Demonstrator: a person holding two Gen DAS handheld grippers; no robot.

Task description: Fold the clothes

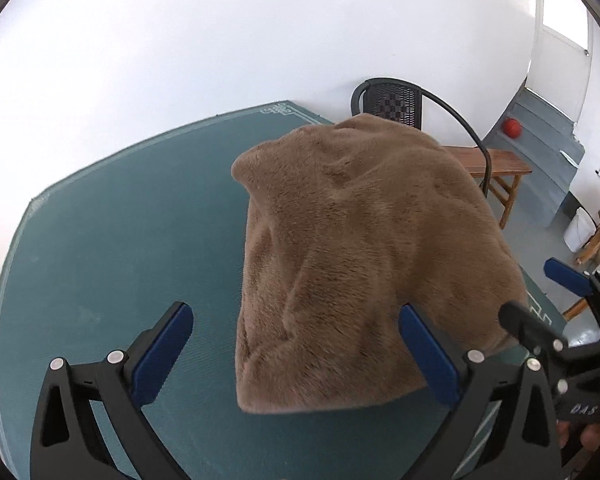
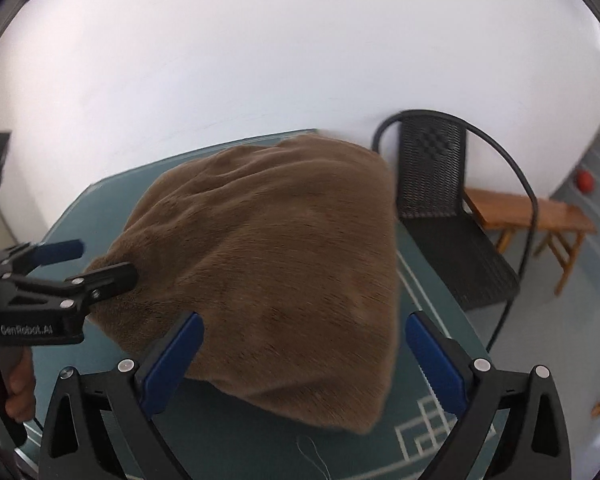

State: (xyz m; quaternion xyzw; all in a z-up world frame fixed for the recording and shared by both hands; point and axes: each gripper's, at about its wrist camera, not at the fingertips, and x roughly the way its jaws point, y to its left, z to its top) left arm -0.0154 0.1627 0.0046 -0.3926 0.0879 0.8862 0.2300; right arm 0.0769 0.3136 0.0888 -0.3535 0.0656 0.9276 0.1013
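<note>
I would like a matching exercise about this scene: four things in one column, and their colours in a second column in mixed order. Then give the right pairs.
Things:
1. folded fuzzy garment
2. table mat
3. ball on the steps
4. mesh chair

Colours:
A. black
B. teal green
C. brown
D. red

Pairs: 1-C, 2-B, 3-D, 4-A
</note>
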